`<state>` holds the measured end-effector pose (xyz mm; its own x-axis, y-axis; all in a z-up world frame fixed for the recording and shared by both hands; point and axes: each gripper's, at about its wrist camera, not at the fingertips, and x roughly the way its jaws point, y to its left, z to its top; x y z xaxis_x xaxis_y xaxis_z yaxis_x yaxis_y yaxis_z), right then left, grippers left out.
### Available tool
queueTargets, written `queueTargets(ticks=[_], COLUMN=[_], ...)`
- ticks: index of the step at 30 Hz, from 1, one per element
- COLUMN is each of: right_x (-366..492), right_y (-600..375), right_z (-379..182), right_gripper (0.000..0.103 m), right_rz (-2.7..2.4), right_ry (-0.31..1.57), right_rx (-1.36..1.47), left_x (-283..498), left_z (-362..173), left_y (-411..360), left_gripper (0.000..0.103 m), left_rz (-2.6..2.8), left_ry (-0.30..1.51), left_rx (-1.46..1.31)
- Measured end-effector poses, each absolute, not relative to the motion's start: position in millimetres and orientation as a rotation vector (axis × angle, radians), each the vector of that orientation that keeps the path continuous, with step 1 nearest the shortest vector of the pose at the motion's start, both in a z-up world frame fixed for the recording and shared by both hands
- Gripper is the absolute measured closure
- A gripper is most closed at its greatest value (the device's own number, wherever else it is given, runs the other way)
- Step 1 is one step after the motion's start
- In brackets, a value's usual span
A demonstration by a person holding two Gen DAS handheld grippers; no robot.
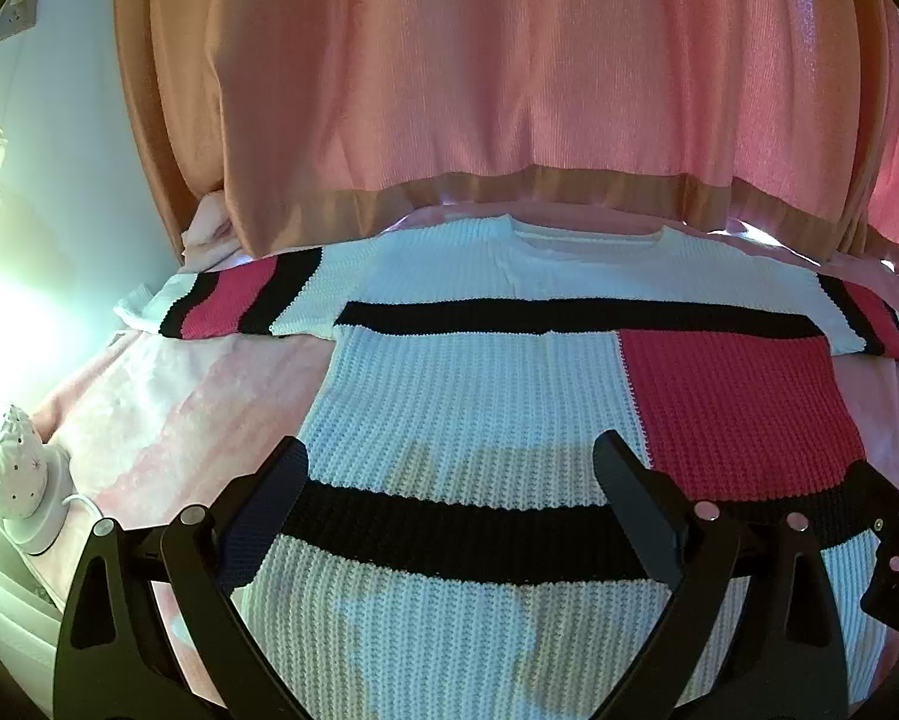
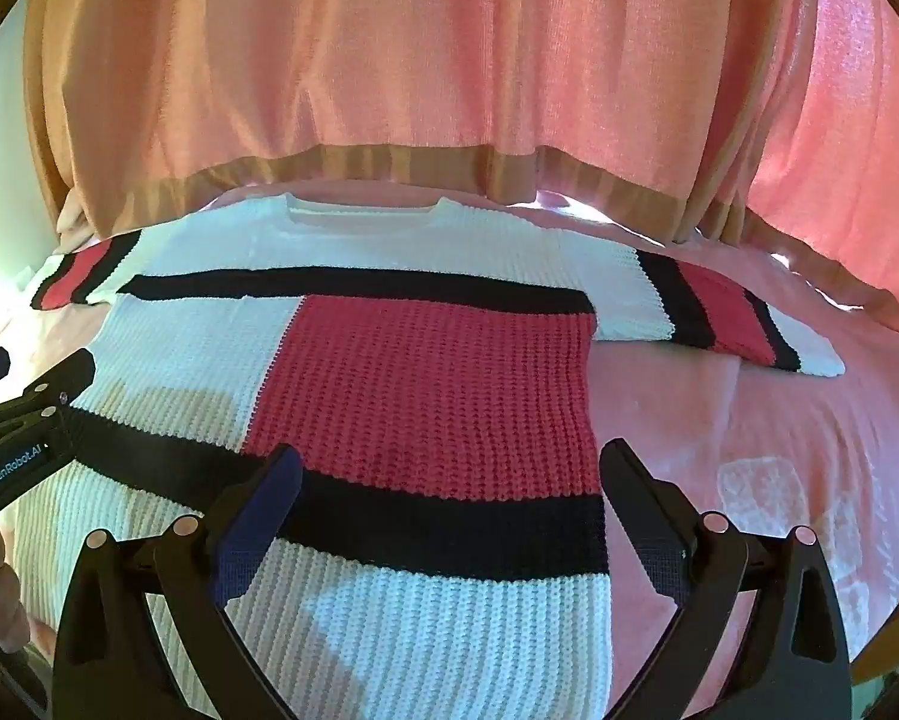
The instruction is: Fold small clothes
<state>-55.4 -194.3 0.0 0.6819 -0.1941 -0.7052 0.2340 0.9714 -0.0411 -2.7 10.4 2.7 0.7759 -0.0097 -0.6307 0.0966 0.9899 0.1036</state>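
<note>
Both claws gape wide and empty: left gripper [image 1: 452, 468], right gripper [image 2: 449, 474], poised over the hem. Knit sweater [image 2: 389, 372] lies flat, sleeves spread, on pink bedspread [image 2: 749, 420]. Folding unstarted; next, probably grip a sleeve [image 2: 719, 312] inward.

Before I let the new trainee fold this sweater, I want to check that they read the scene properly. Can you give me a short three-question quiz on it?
1. True or false: the sweater lies spread flat on the pink bedspread with both sleeves out to the sides.
2. Which colour is the big square block on the sweater's front? A) red B) green C) yellow
3. Fill in: both the left gripper and the right gripper have their fingers ____ above the sweater's lower part.

Key: 1 true; 2 A; 3 open.
</note>
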Motion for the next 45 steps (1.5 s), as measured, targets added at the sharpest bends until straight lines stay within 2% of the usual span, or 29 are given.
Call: queueTargets(ticks=[45], right_x=[-52.1], right_y=[-189.9], right_z=[1.9], right_gripper=[0.005], right_rz=[-0.23], right_ry=[0.779], right_rx=[0.059], left_x=[-6.9], left_z=[-0.5], left_y=[-2.3], left_gripper=[0.009], left_rz=[-0.052], left_ry=[0.665], left_rx=[0.157])
